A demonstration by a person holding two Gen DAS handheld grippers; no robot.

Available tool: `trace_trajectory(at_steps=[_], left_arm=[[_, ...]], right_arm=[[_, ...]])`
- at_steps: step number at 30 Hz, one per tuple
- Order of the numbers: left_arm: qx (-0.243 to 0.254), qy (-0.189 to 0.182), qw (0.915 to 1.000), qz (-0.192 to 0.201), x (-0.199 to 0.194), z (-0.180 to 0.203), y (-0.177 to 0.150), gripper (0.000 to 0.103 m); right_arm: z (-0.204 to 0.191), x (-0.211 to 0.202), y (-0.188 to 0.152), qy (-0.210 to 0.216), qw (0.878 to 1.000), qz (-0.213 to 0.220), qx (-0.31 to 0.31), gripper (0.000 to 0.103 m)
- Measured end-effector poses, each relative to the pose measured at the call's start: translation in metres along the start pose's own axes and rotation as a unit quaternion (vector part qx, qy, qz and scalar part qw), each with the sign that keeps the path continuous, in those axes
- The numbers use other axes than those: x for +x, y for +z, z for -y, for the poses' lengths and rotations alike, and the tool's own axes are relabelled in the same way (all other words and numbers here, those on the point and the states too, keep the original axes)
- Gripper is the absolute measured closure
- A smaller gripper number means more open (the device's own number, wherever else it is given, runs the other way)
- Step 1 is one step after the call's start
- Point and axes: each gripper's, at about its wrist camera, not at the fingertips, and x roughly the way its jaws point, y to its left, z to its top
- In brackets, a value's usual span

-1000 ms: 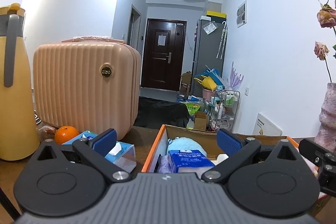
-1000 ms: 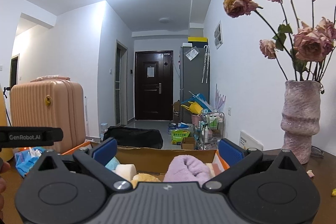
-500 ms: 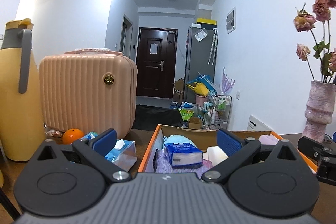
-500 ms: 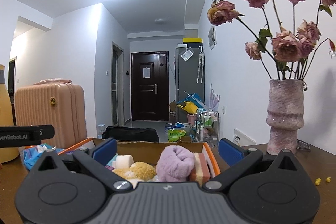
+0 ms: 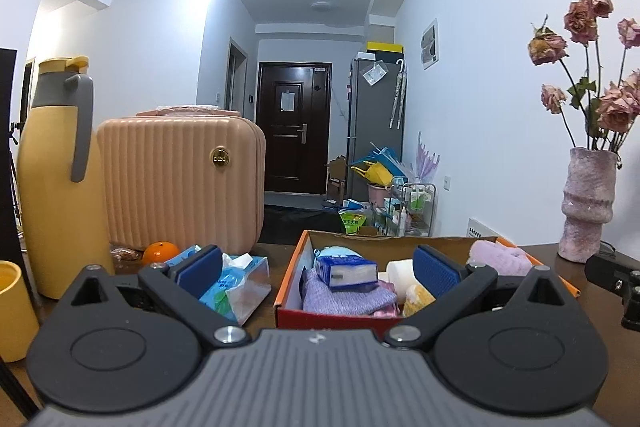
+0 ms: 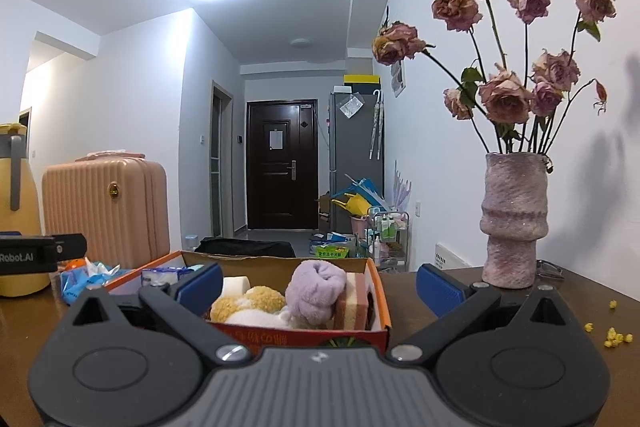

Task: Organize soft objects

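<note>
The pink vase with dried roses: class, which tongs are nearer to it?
Right. The right tongs sit open just left of the pink vase, at the box's right end. The left tongs face the box's left end, farther away.

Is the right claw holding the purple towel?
No. The right claw is open and empty, and the purple towel lies in the box.

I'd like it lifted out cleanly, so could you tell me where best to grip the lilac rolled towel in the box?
Probably the rolled towel's rounded top, from above: it stands proud of the box, with a sponge tight against its right.
</note>
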Motion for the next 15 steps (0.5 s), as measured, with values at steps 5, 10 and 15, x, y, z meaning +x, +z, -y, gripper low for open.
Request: trace_trajectory(at_steps=[5,10,15], left_arm=[[0.004,-0.007,1.0,-0.001,-0.019,0.0,-0.004,0.0],[0.005,-0.013,0.9999,0.003,-0.041,0.0,-0.007,0.0],[0.005,-0.021,0.9998,0.005,-0.061,-0.001,-0.009,0.0]], right_arm=[[0.001,-0.024,-0.002,0.003,1.0,0.005,-0.006,0.0],[0.003,-0.047,-0.004,0.008,1.0,0.009,-0.008,0.0],[0.004,-0.071,-0.005,0.009,1.0,0.02,-0.009,0.0]])
